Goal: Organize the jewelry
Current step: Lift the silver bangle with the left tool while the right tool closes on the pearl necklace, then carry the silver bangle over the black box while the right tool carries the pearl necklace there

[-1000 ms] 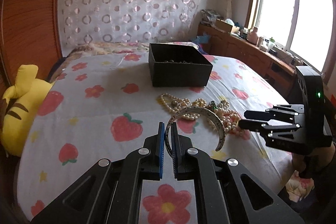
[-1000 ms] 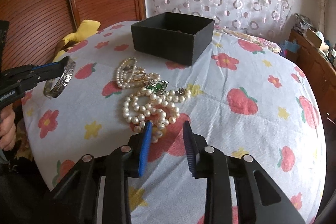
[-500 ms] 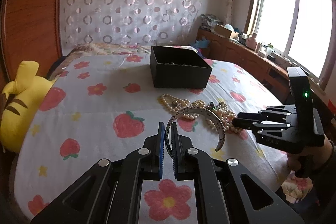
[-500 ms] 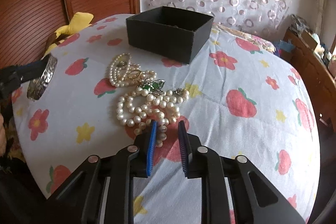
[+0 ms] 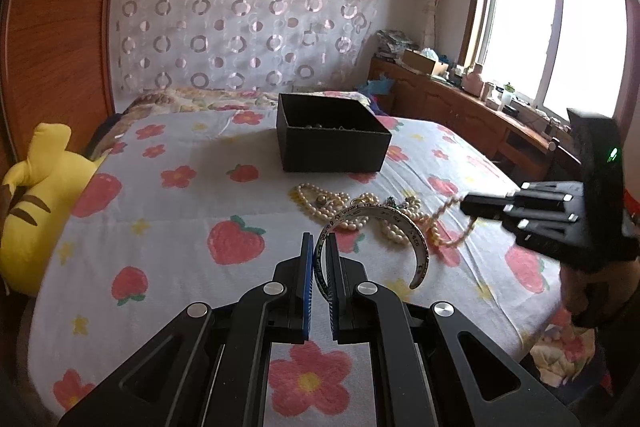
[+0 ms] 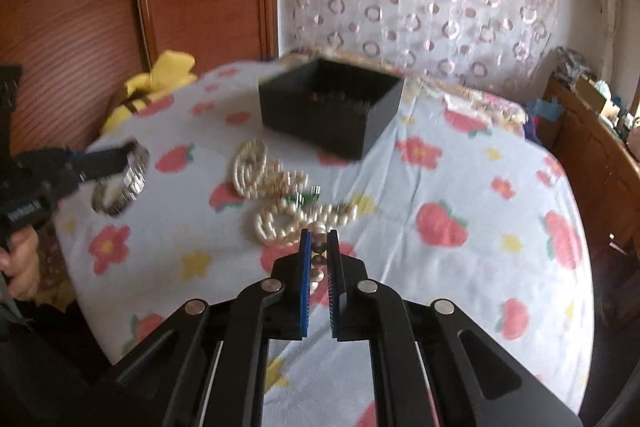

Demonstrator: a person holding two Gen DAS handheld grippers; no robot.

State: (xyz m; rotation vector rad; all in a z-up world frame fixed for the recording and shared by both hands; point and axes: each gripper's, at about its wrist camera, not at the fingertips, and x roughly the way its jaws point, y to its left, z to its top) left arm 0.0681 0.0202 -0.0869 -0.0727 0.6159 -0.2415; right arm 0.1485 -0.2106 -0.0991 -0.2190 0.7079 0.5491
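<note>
Since a second ago the right claw (image 6: 319, 247) has closed on the pearl necklace (image 6: 276, 223) and lifted one end. The left claw (image 5: 319, 255) pinches a silver bangle (image 5: 384, 227) short of the black box (image 5: 332, 143). Both, plus the remaining pearls beside the box, are still unboxed.

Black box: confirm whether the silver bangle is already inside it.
No. The silver bangle is clamped in the left gripper, short of the black box.
</note>
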